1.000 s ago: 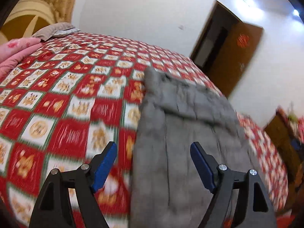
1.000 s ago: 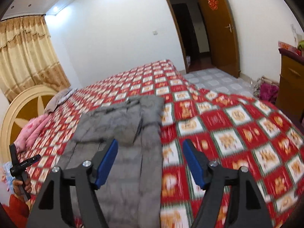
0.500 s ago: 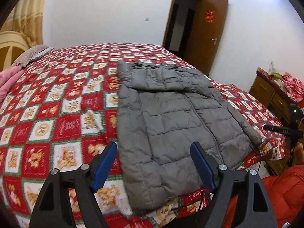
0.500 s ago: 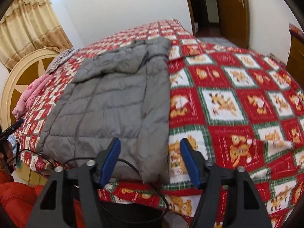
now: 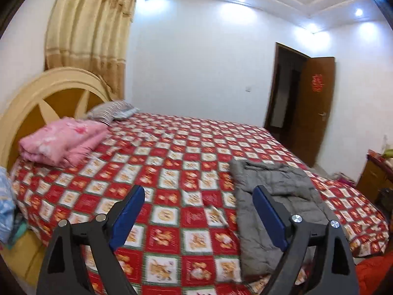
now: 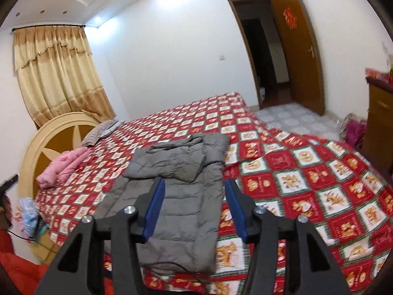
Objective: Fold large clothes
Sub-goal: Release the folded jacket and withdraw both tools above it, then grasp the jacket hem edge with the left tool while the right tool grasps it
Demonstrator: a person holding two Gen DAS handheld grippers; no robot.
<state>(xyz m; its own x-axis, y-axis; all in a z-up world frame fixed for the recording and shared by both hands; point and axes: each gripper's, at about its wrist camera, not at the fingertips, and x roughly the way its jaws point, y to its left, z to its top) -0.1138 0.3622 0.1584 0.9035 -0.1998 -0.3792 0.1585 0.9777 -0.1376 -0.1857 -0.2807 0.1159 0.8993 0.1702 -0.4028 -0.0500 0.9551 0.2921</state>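
- Jacket (image 6: pixel 181 196): flat on the bed (image 6: pixel 319 191) near its foot edge, hood end turned over the body, likely part-folded.
- Left tongs (image 5: pixel 196 213): apart and opening, nothing between, aimed beside jacket over bedspread; seemingly readying a grab.
- Right tongs (image 6: pixel 194 211): closing, empty, held above jacket, no contact.
- Pink quilt (image 5: pixel 61 142): stacked by headboard, clear of work.

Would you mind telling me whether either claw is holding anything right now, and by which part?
Nothing is held: the left claw and right claw are both empty above the grey jacket.
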